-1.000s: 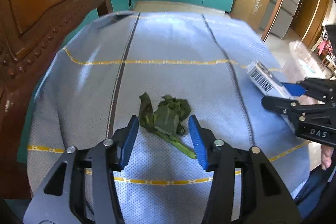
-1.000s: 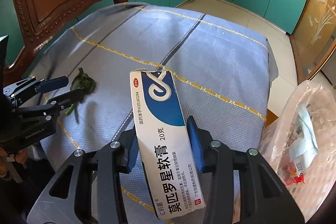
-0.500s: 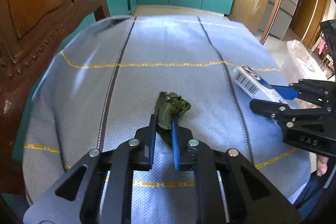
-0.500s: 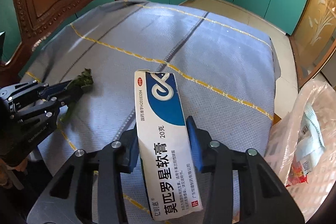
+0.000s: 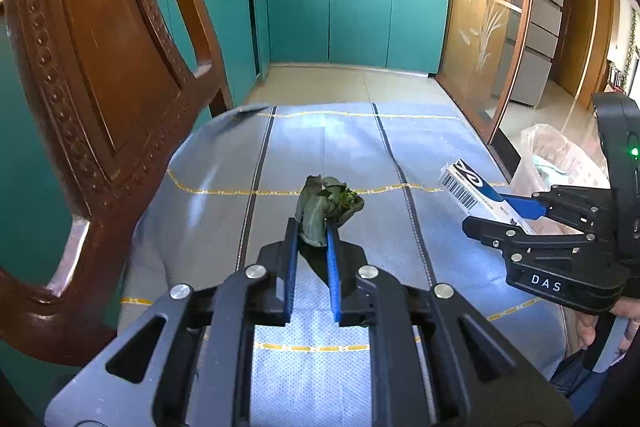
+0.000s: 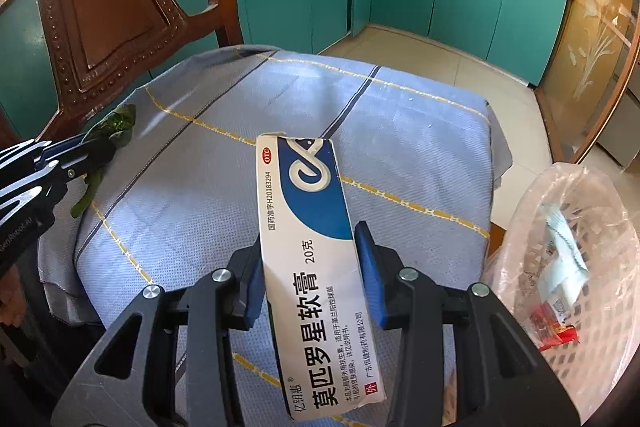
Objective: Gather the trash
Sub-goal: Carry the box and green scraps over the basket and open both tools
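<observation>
While the left wrist view looks along its own fingers, the left gripper [image 5: 312, 247] stands clamped on a wad of wilted green leaves [image 5: 326, 205], its blue pads drawn close together with the leaves pinched between them; the wad juts forward past the fingertips, its long axis running along the fingers toward the teal cabinets [image 5: 356, 19], and it hangs clear above the blue tablecloth [image 5: 224, 195]; to the right of the leaves, the right gripper [image 5: 516, 213] holds a white-and-blue carton [image 5: 466, 187] whose barcoded end points up and away over the tablecloth's right edge; beyond that edge sits a basket lined with a clear bag [image 5: 560, 155]; a carved wooden chair [image 5: 92, 75] stands at the tablecloth's left side.

Seen from the right wrist, the right gripper [image 6: 310, 267] is closed on the ointment carton [image 6: 316, 255], pads pressing its two long sides; the carton's long axis follows the fingers, its torn open end pointing forward over the tablecloth [image 6: 400, 131] and its printed face up; at the tablecloth's left edge the left gripper [image 6: 86, 151] grips the leaves [image 6: 116, 129], a stem dangling below it; right of the tablecloth, the lined basket [image 6: 600, 355] holds paper scraps and a red wrapper.
</observation>
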The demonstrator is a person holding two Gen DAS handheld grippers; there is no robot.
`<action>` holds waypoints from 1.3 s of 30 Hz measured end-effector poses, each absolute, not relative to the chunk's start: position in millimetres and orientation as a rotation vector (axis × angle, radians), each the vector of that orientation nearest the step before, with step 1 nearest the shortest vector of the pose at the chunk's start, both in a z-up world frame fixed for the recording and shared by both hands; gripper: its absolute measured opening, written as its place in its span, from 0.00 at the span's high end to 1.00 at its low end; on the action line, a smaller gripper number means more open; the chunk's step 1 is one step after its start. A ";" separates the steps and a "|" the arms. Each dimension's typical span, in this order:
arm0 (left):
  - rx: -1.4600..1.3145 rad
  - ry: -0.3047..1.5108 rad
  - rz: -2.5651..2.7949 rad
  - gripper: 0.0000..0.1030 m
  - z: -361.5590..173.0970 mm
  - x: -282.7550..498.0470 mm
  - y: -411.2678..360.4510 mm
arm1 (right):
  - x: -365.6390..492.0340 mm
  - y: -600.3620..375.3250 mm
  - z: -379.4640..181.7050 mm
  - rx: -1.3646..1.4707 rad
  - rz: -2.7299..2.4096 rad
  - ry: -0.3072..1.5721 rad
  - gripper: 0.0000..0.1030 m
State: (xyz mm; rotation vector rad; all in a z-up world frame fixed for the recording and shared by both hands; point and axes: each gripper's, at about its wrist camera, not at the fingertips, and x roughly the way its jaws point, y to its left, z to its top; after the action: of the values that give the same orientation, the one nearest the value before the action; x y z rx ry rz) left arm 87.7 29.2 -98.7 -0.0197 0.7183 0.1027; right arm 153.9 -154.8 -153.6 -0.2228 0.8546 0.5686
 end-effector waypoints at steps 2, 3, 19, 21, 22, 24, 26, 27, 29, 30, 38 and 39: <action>-0.012 0.709 0.105 0.86 -95.2 84.8 25.5 | 151.5 -158.1 -149.4 -0.215 0.566 0.838 0.60; -0.008 0.704 0.103 0.86 -94.0 84.7 24.2 | 150.5 -161.0 -146.1 -0.209 0.562 0.827 0.60; 0.021 0.619 0.027 0.86 -52.6 71.2 -14.2 | 144.6 -249.1 -91.1 -0.043 0.394 0.652 0.60; 0.024 0.609 0.003 0.86 -47.4 72.3 -23.5 | 144.3 -270.3 -85.3 -0.007 0.354 0.633 0.60; 0.017 0.607 -0.023 0.86 -44.3 73.6 -30.4 | 143.8 -281.6 -82.8 0.012 0.331 0.626 0.60; 0.017 0.603 -0.057 0.86 -40.3 76.0 -42.8 | 142.2 -299.5 -79.8 0.041 0.298 0.618 0.60; 0.023 0.595 -0.110 0.86 -34.2 79.2 -59.9 | 139.3 -319.9 -77.1 0.068 0.255 0.606 0.60; 0.017 0.591 -0.141 0.86 -32.0 80.9 -66.6 | 138.6 -328.3 -76.4 0.079 0.236 0.603 0.60; 0.005 0.582 -0.195 0.86 -27.0 85.0 -79.8 | 135.8 -347.6 -75.2 0.109 0.200 0.595 0.60; 0.004 0.577 -0.219 0.86 -24.8 88.3 -87.3 | 134.8 -355.8 -75.4 0.124 0.186 0.595 0.60; -0.003 0.603 -0.411 0.86 -34.4 121.9 -158.2 | 132.8 -392.7 -86.6 0.161 0.100 0.643 0.60; 0.002 0.621 -0.430 0.86 -40.3 126.8 -170.1 | 132.9 -395.0 -87.5 0.158 0.093 0.647 0.60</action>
State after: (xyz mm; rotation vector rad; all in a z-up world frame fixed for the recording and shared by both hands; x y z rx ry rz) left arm 126.8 -170.1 -40.3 0.0019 0.6213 -0.4299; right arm 132.9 -395.0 -87.5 0.1580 0.6473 0.0927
